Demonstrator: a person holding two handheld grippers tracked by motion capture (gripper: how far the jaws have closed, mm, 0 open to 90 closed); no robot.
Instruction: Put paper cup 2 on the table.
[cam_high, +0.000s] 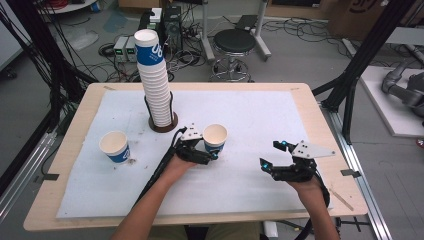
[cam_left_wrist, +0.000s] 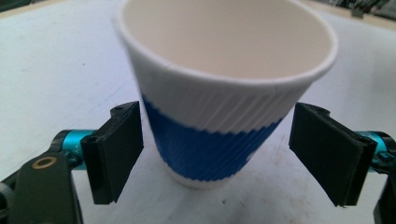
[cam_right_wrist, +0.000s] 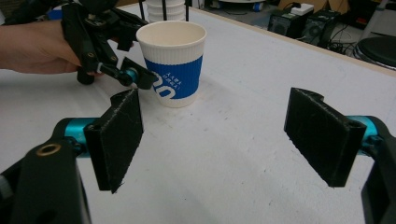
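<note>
A white paper cup with a blue band (cam_high: 215, 136) stands upright on the white mat (cam_high: 260, 110) near the table's middle. My left gripper (cam_high: 210, 148) reaches around it from the near side. In the left gripper view the cup (cam_left_wrist: 224, 116) stands between the two black pads (cam_left_wrist: 116, 154), and a narrow gap shows on each side, so the jaws are open. My right gripper (cam_high: 271, 154) hovers to the right of the cup, open and holding nothing. The right gripper view looks past its spread pads (cam_right_wrist: 322, 135) toward the cup (cam_right_wrist: 173, 65) and the left gripper (cam_right_wrist: 135, 77).
A tall stack of the same cups (cam_high: 152, 80) rises from a dark round holder (cam_high: 163, 125) behind the left gripper. Another single cup (cam_high: 115, 146) stands at the mat's left. A black stool (cam_high: 234, 42) and cables lie on the floor beyond the table.
</note>
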